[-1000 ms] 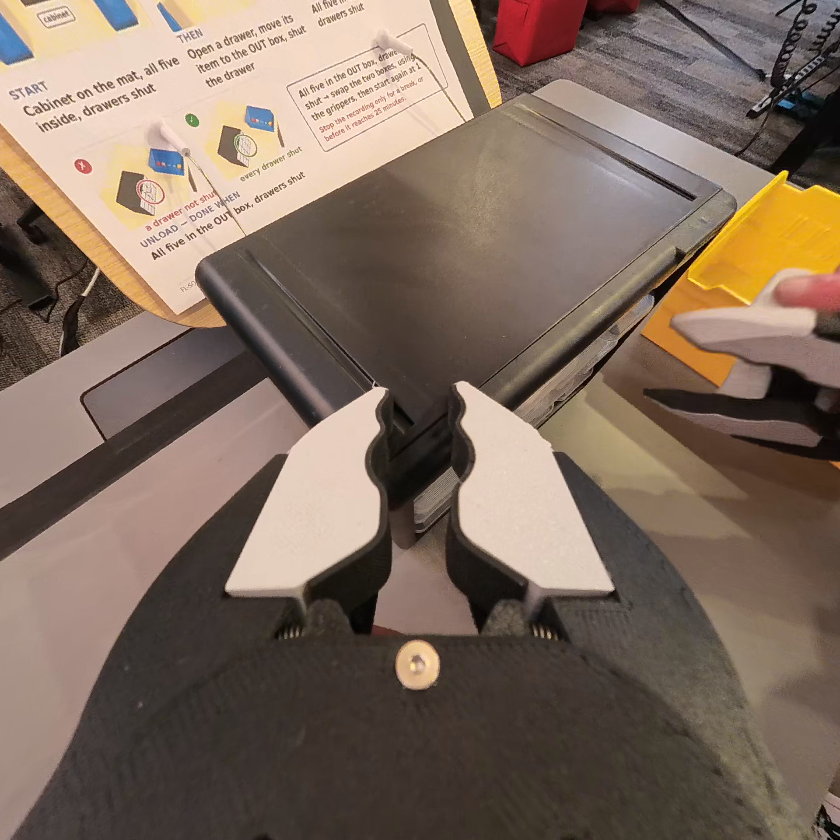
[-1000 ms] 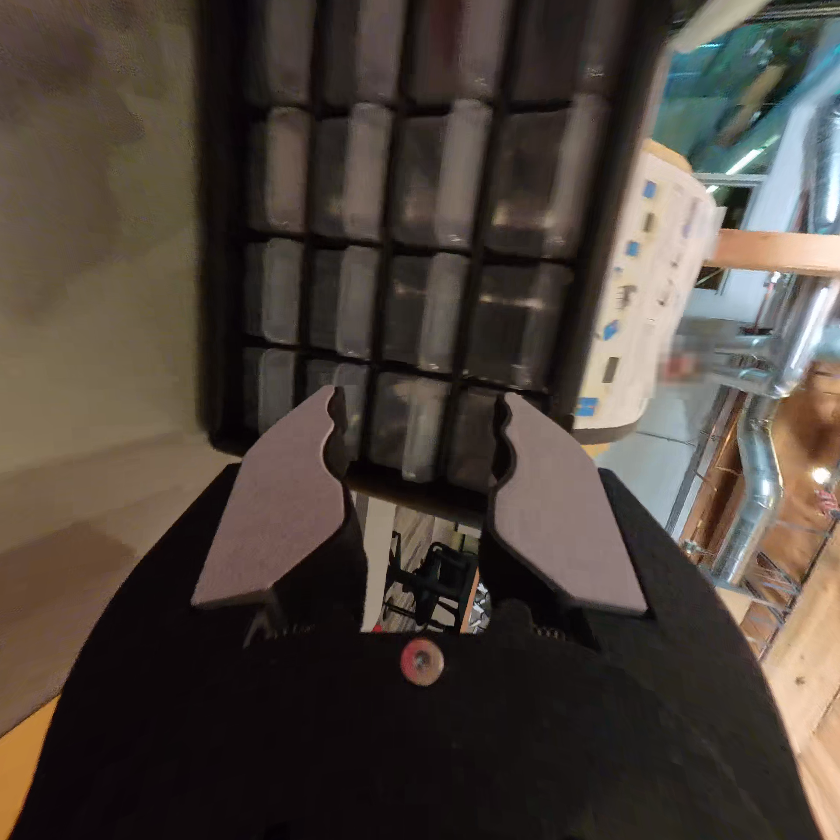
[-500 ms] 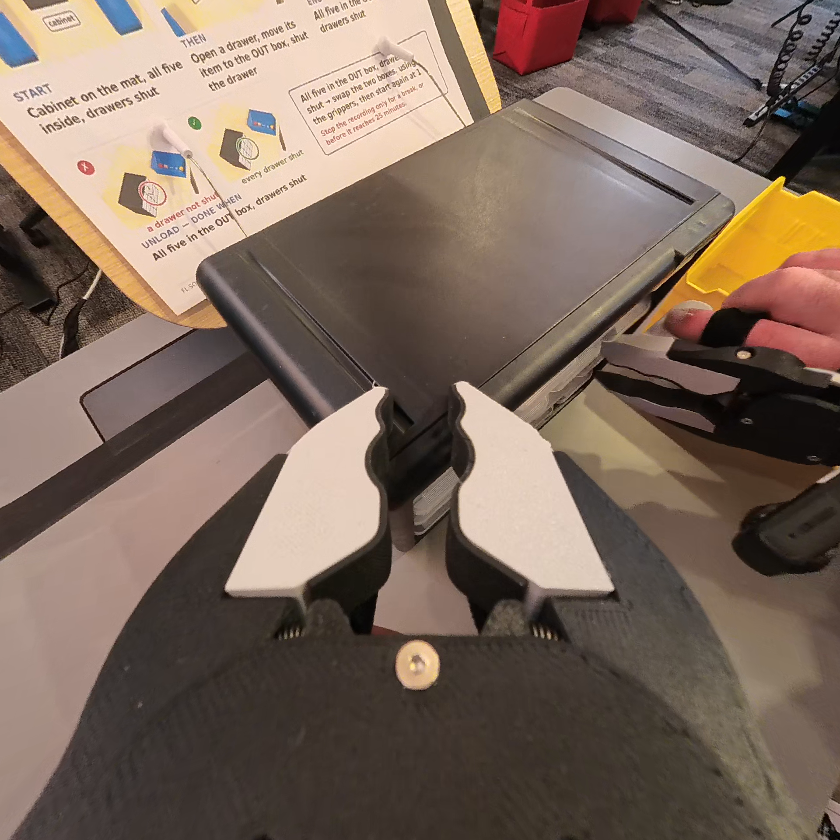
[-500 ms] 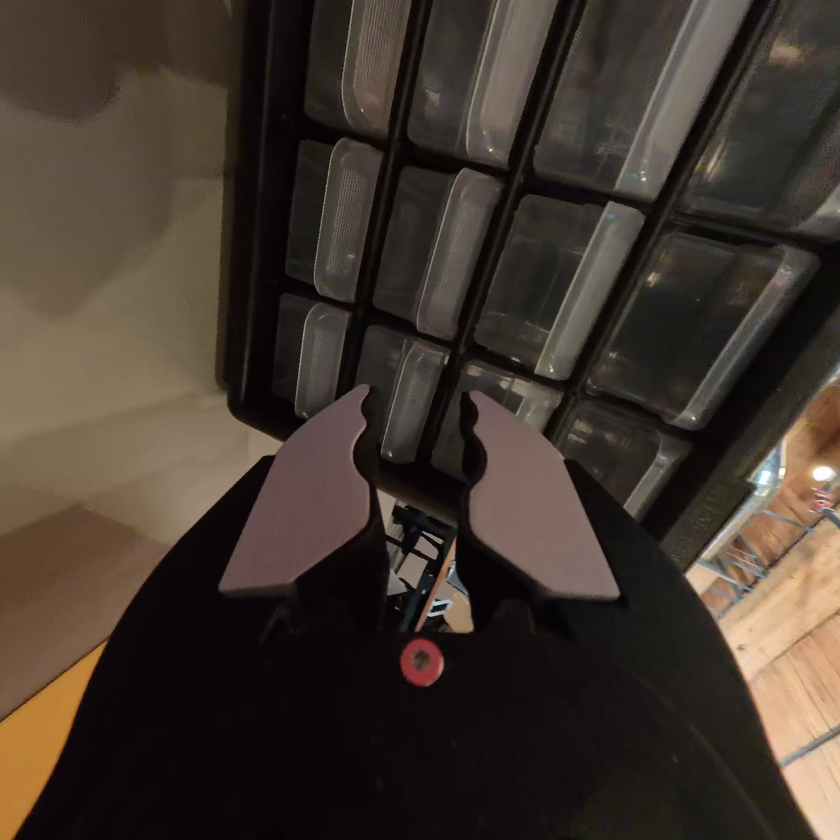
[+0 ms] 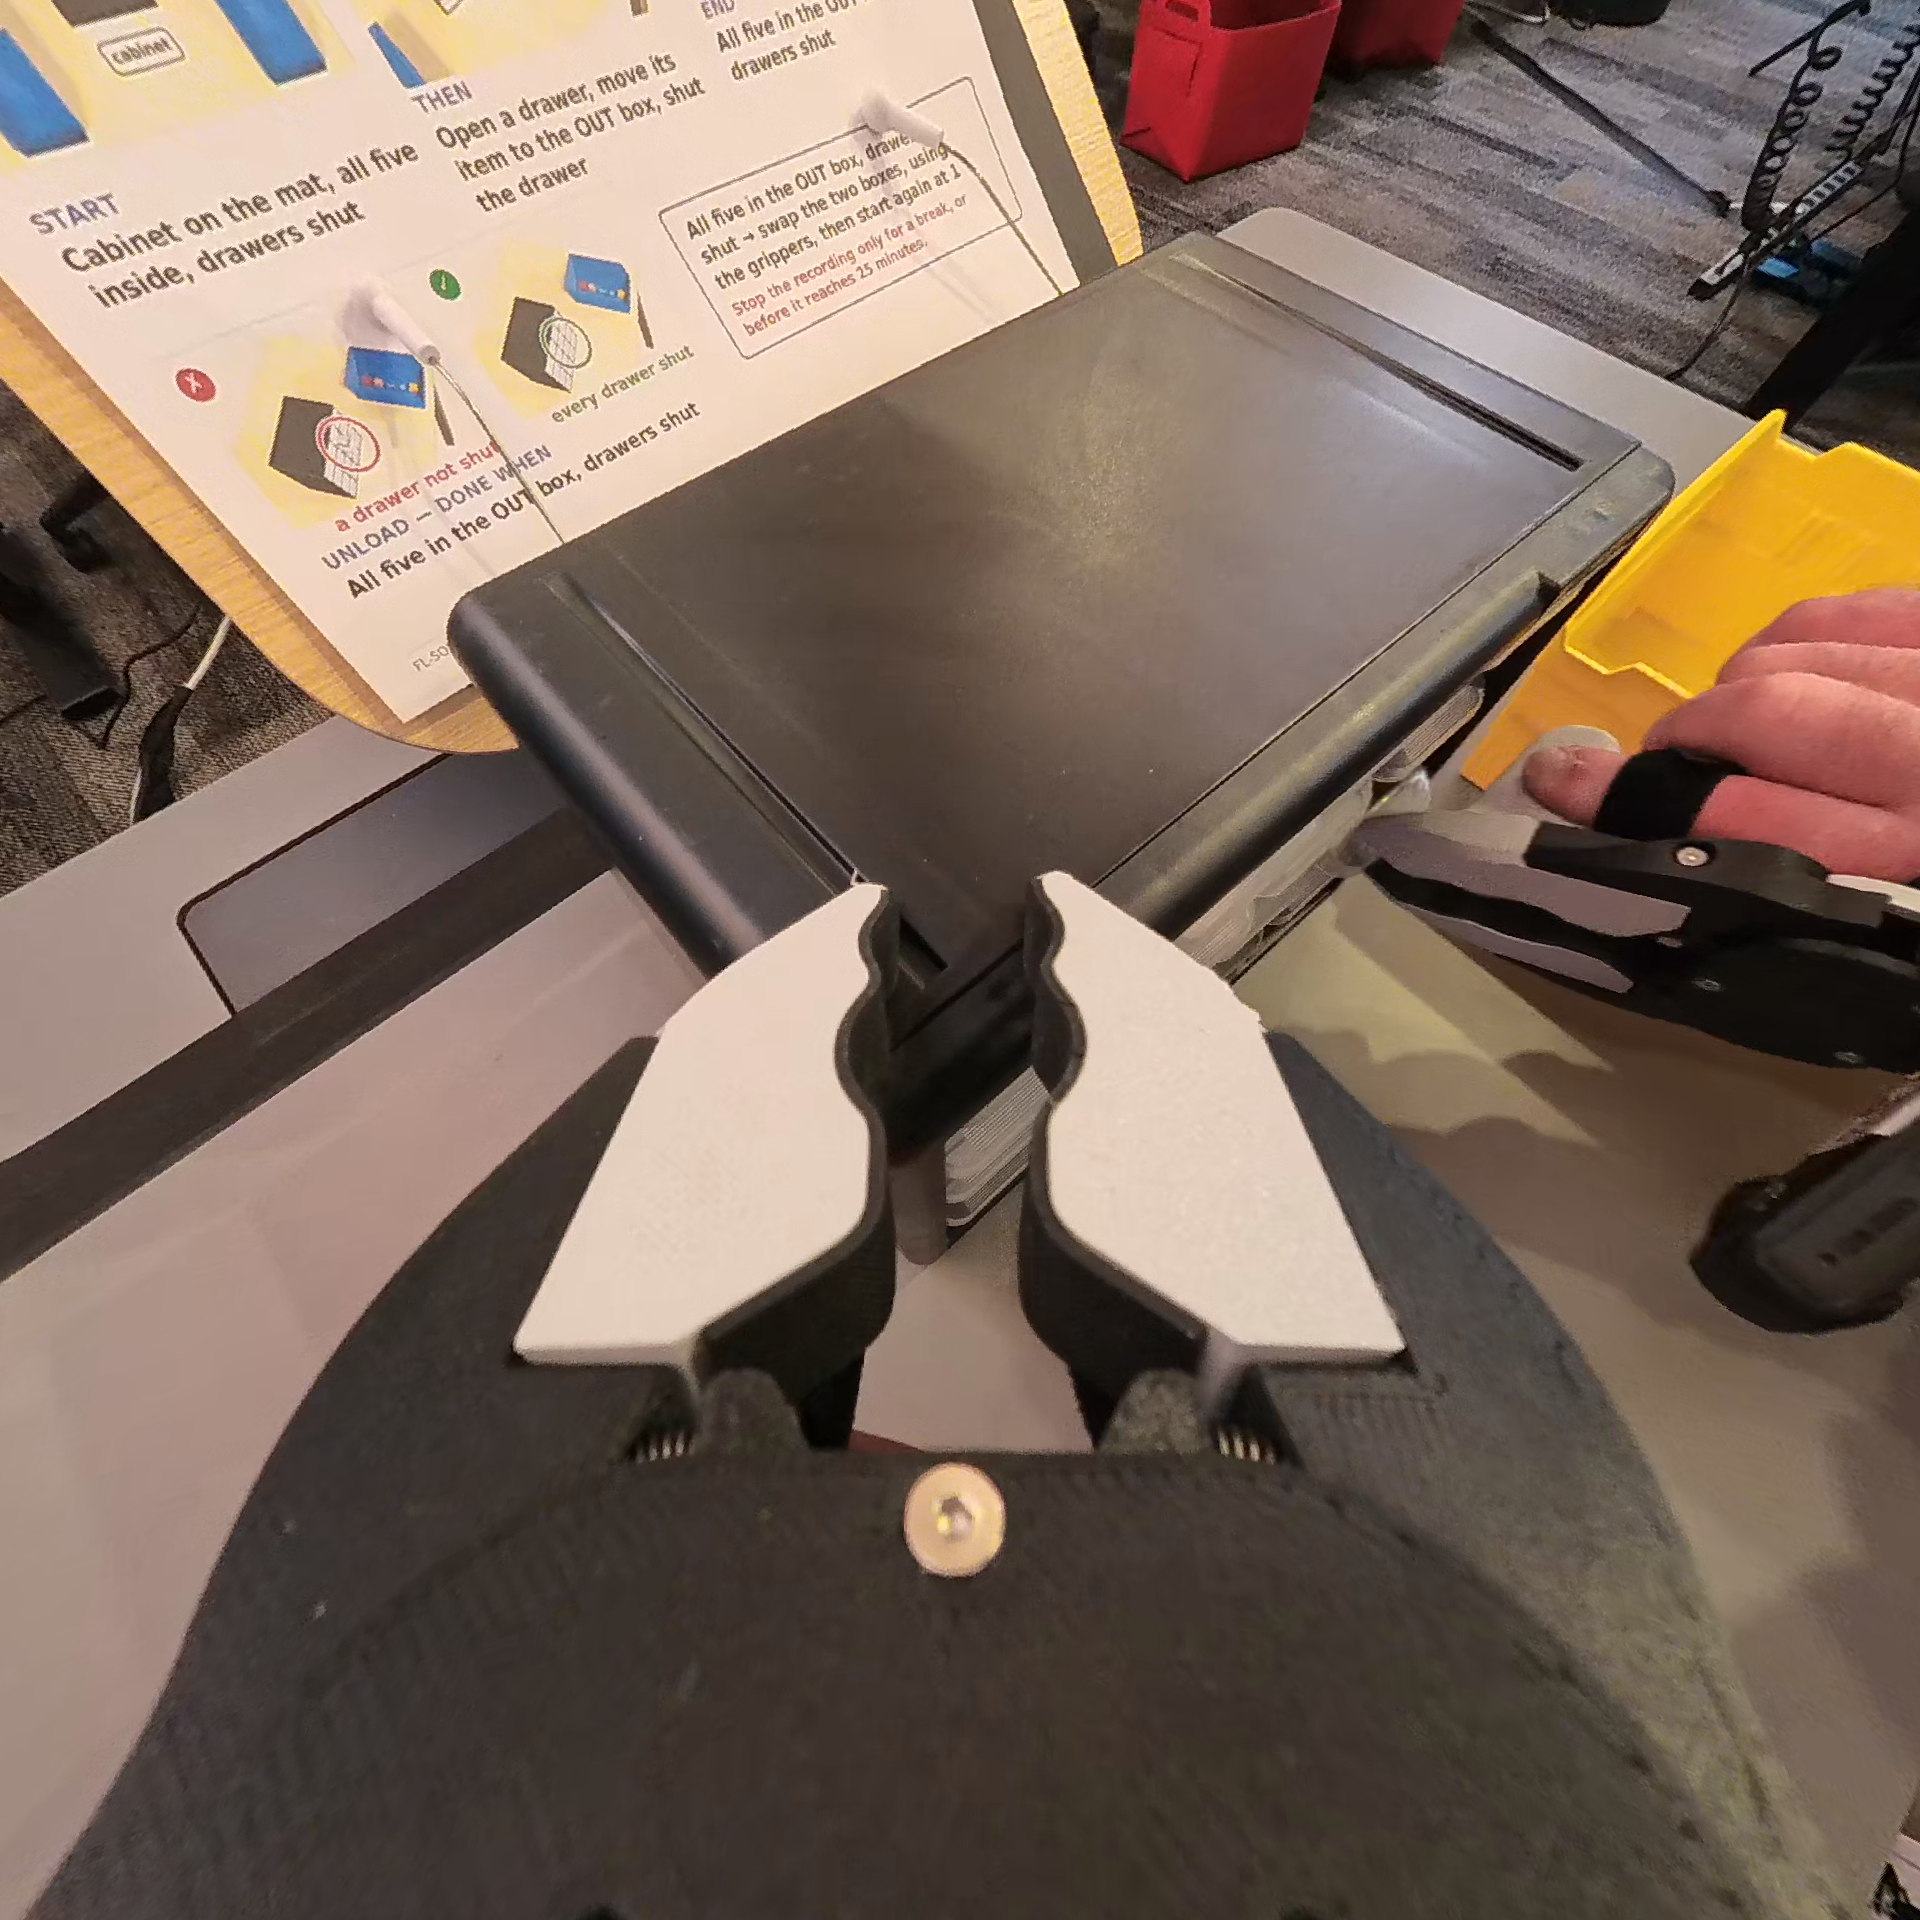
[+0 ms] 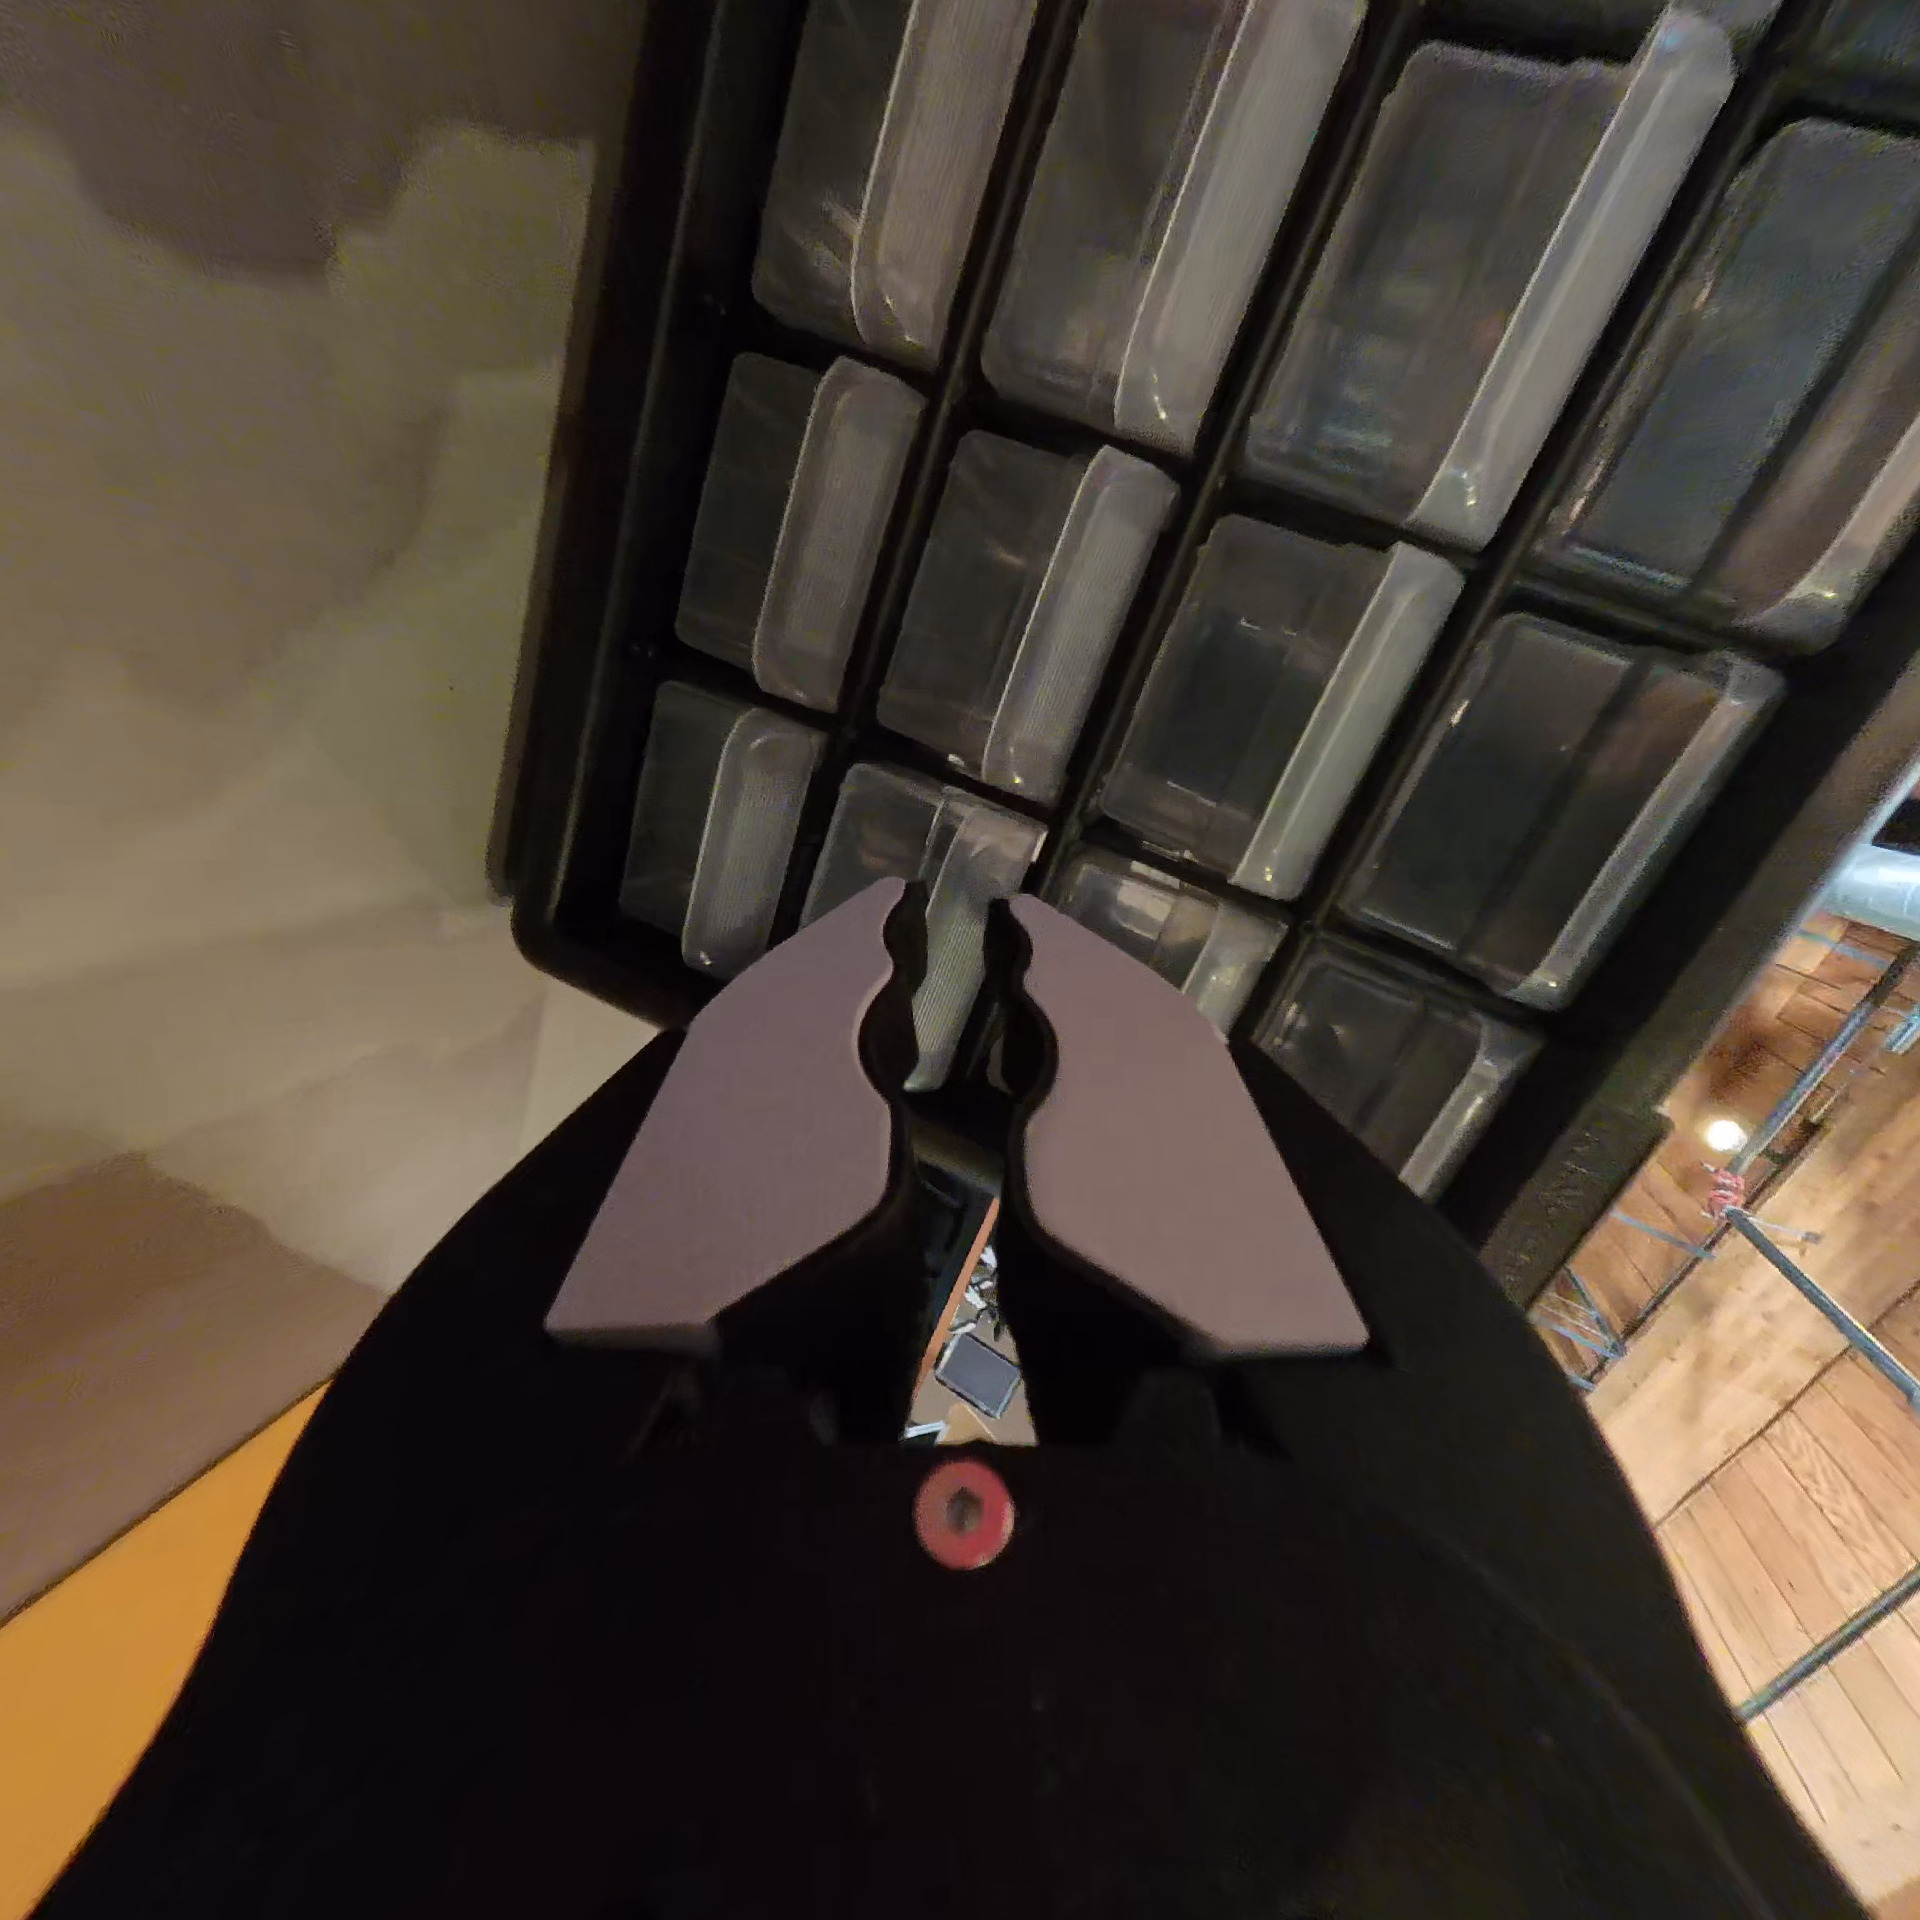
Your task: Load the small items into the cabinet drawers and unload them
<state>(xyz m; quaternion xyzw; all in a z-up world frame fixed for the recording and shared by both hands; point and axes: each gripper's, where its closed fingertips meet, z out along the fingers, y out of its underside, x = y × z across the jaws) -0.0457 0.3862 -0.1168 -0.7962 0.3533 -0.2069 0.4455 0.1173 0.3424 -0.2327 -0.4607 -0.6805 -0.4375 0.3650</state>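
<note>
The black cabinet (image 5: 1091, 582) stands on the grey table, its flat top filling the left wrist view. My left gripper (image 5: 956, 904) is shut on the cabinet's near top corner. In the right wrist view the cabinet front (image 6: 582, 520) shows a grid of clear drawers, all seemingly pushed in. My right gripper (image 6: 951, 904) is shut on the handle tab of one clear drawer (image 6: 951, 977) in the row nearest the view's bottom, second from the left. The right gripper also shows in the left wrist view (image 5: 1382, 831) at the cabinet's front, held by a hand (image 5: 1787, 727). No small items are visible.
A yellow bin (image 5: 1745, 561) stands right of the cabinet and shows as a yellow edge in the right wrist view (image 6: 104, 1662). A printed instruction sheet on a wooden board (image 5: 416, 260) leans behind the cabinet. Red bins (image 5: 1226, 83) sit on the floor beyond. Spacing between my two grippers at the tips: around 20 cm.
My right gripper moved in to the cabinet front and closed from wide open onto a drawer handle. My left gripper stayed clamped on the cabinet corner.
</note>
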